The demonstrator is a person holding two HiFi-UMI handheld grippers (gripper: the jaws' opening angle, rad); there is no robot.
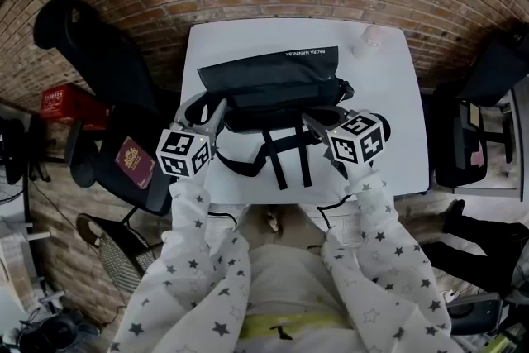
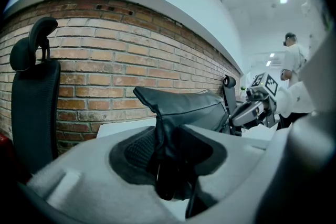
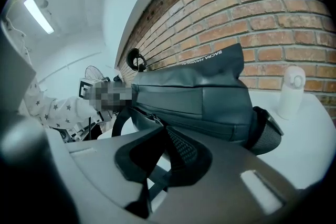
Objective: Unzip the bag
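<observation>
A black bag (image 1: 273, 83) lies across the white table (image 1: 393, 153), its straps (image 1: 285, 157) trailing toward me. My left gripper (image 1: 213, 113) is at the bag's left end. In the left gripper view the bag (image 2: 184, 105) rises from the left gripper (image 2: 167, 157), whose jaws are shut on a fold of its fabric. My right gripper (image 1: 312, 121) is at the front of the bag, right of centre. In the right gripper view the right gripper (image 3: 163, 131) is closed, and the bag's (image 3: 210, 102) zipper slider (image 3: 149, 117) sits right at its tips, the pull pinched between them.
A white bottle (image 1: 369, 41) stands at the table's far right corner, behind the bag. A black office chair (image 1: 99, 70) with a dark red booklet (image 1: 135, 161) on its seat is to the left. Another seat (image 1: 483, 120) is to the right, and a brick wall runs behind.
</observation>
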